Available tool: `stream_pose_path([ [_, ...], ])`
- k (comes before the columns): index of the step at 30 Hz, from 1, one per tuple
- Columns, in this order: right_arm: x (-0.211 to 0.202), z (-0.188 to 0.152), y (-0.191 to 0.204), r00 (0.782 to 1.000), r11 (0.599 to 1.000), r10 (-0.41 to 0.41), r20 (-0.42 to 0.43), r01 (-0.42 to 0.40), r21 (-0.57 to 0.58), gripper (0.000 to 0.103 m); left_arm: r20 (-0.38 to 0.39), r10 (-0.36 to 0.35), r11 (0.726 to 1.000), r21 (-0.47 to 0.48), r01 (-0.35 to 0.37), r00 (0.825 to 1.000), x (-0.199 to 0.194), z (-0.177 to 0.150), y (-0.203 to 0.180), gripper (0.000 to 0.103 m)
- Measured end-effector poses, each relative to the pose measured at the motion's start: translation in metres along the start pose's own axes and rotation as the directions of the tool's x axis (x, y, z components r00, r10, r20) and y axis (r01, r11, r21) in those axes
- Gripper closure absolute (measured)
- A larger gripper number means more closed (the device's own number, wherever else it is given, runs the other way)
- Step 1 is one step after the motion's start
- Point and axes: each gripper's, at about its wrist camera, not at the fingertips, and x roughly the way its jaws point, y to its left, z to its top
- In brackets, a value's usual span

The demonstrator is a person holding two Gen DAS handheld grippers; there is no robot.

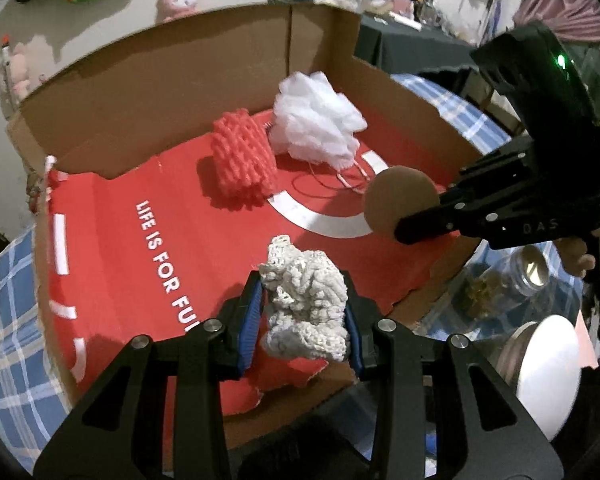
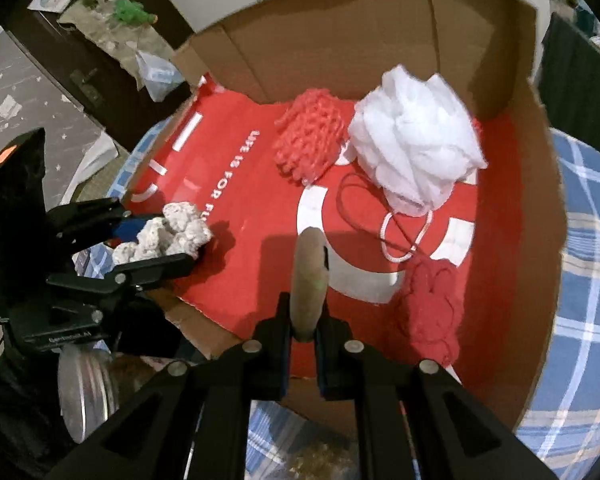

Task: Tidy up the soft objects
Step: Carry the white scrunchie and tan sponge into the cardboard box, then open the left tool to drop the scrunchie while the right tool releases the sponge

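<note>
Low in the frame, over the box [image 1: 112,120], the left gripper [image 1: 304,320] pinched a white knit wad [image 1: 306,308] while the right gripper [image 2: 305,334] squeezed a tan disc [image 2: 310,280] edge-on, both seemingly poised to join the pouf [image 1: 320,120] inside.

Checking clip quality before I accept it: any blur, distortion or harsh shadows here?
Left wrist view: fisheye bends the box walls; the white puff is nearly blown out; the background is soft. Right wrist view: same bending, hard shadows under the disc, slight blur at the edges.
</note>
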Motion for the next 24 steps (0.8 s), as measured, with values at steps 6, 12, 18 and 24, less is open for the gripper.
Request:
stream_pose_path([
  [6, 0.021, 0.013, -0.002, 0.994, 1.000, 0.011, -0.106, -0.010, 0.010, 0.092, -0.054, 0.002, 1.000, 0.009, -0.002, 0.999, 0.017, 0.007, 0.006, 0.069],
  [12, 0.037, 0.020, -0.001, 0.985, 1.000, -0.017, -0.173, 0.017, -0.002, 0.090, -0.102, -0.001, 1.000, 0.025, 0.004, 0.995, 0.029, 0.009, 0.006, 0.067],
  [18, 0.039, 0.022, -0.001, 0.980, 0.999, -0.033, -0.197, 0.032, -0.011, 0.090, -0.136, 0.002, 1.000, 0.024, 0.001, 0.991, 0.036, 0.012, 0.007, 0.066],
  [24, 0.042, 0.026, 0.003, 0.976, 0.999, -0.051, -0.214, 0.049, -0.017, 0.075, -0.142, 0.004, 1.000, 0.020, -0.001, 0.990, 0.038, 0.012, 0.007, 0.053],
])
